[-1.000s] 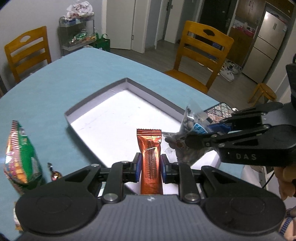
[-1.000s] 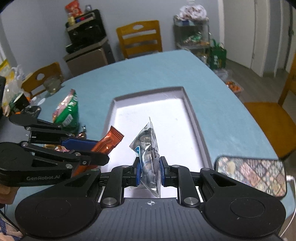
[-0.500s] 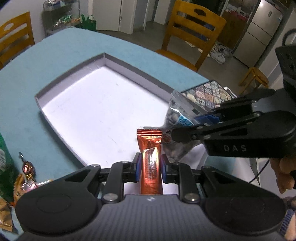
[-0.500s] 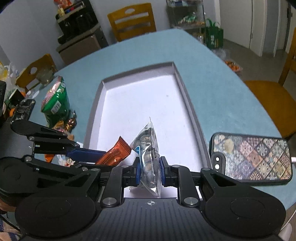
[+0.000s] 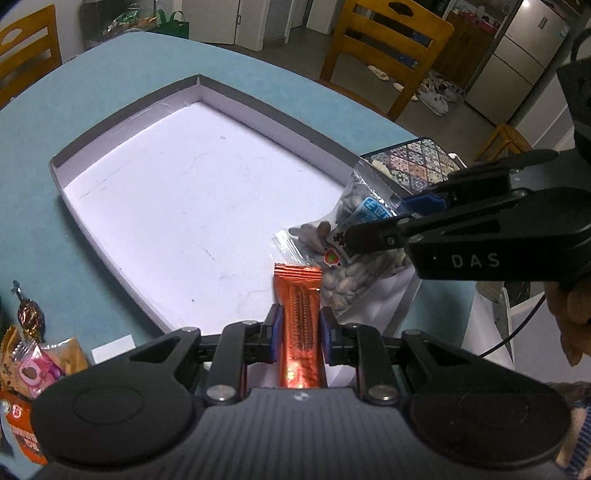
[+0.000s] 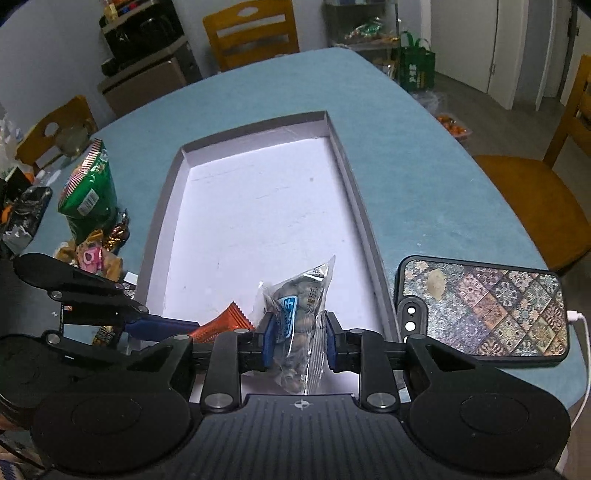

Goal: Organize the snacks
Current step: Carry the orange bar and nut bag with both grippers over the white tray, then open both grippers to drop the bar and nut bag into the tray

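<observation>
Ahead of both fingers, a teal bench carries a white tray; wooden chairs stand beyond. The left gripper clamps an orange bar, the right gripper a nut packet.

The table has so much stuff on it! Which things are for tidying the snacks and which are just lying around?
For the job: orange snack bar, bag of nuts, white box tray, green snack bag, loose candies.
Lying about: phone, wooden chairs.

a shiny orange snack bar is sitting lengthwise between the left claw pads, pointing over the white tray's near edge. a clear packet of nuts is hanging pinched in the right claw, just beside it.
</observation>
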Motion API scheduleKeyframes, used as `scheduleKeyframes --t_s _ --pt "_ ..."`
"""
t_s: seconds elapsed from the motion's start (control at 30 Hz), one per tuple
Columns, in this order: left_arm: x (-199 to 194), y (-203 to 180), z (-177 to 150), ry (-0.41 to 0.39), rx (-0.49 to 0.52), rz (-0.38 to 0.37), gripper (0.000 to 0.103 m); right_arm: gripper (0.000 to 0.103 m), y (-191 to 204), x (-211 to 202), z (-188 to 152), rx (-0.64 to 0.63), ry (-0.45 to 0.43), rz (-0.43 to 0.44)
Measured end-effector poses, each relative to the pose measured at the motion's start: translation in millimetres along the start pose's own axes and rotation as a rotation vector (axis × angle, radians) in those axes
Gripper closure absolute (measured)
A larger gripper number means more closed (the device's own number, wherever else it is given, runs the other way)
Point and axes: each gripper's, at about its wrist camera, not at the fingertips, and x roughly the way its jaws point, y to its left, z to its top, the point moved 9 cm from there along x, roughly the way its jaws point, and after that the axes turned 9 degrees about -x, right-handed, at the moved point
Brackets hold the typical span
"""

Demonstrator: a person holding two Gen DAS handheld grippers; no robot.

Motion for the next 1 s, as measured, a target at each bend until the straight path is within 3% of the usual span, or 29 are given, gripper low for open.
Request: scheduleKeyframes --t_s 0.3,0.5,0.6,0.77,1.0 --pt "-1 3 -2 -0.014 -0.003 0.006 0.086 0.054 -8 -4 2 -0.008 -0.020 -0.070" --pt "-10 5 0 -0.042 -0.009 0.012 0.083 0.051 -8 -13 10 -0.029 -0.061 -0.120" --pt "-18 6 2 -0.060 -0.012 0.012 0.073 0.046 -7 -18 14 -0.035 -0.083 -0.128" --pt "-29 2 2 -0.094 0.004 -0.001 0.048 0.043 4 -19 20 -0.061 -0.096 -0.116" --pt "-43 9 1 -0.121 -0.011 0.013 0.048 0.039 22 -18 30 -0.094 -0.105 -0.096"
